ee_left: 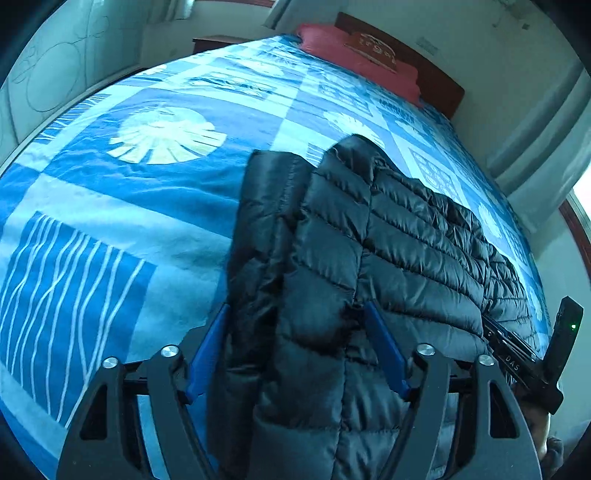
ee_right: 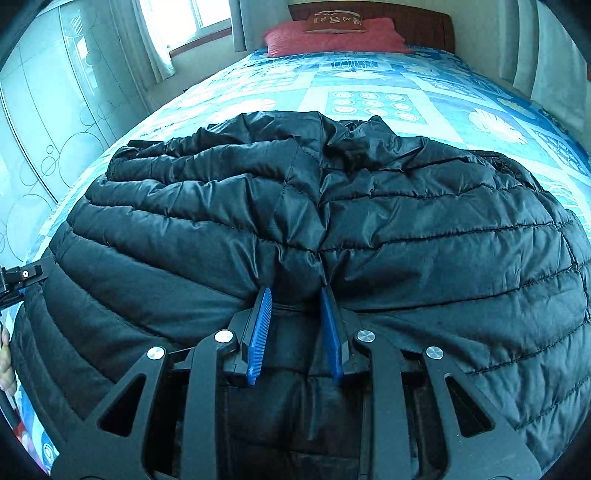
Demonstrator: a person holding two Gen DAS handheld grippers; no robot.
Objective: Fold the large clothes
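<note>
Bedroom scene: a bed (ee_left: 155,206) with a blue patterned cover fills both views, with a red pillow (ee_right: 332,37) against a dark wooden headboard (ee_right: 424,26) at the far end and a curtained window (ee_right: 177,22) at far left in the right wrist view. Lying on the cover is a black quilted jacket (ee_right: 406,240), puffed in horizontal channels. In the left wrist view the jacket runs from the near edge toward the far right, with one narrower part folded alongside it on the left. Left gripper (ee_left: 297,325): its blue fingers (ee_left: 208,350) stand wide, one on each side of a thick bundle of the jacket; whether the pads press on the fabric cannot be told. Right gripper (ee_right: 295,314): its blue fingers (ee_right: 258,332) stand narrow and pinch a gathered ridge of the jacket, with creases radiating from the grip. Part of the right gripper appears at the near right edge of the left wrist view. A hand (ee_right: 5,354) shows at the near left edge of the right wrist view.
</note>
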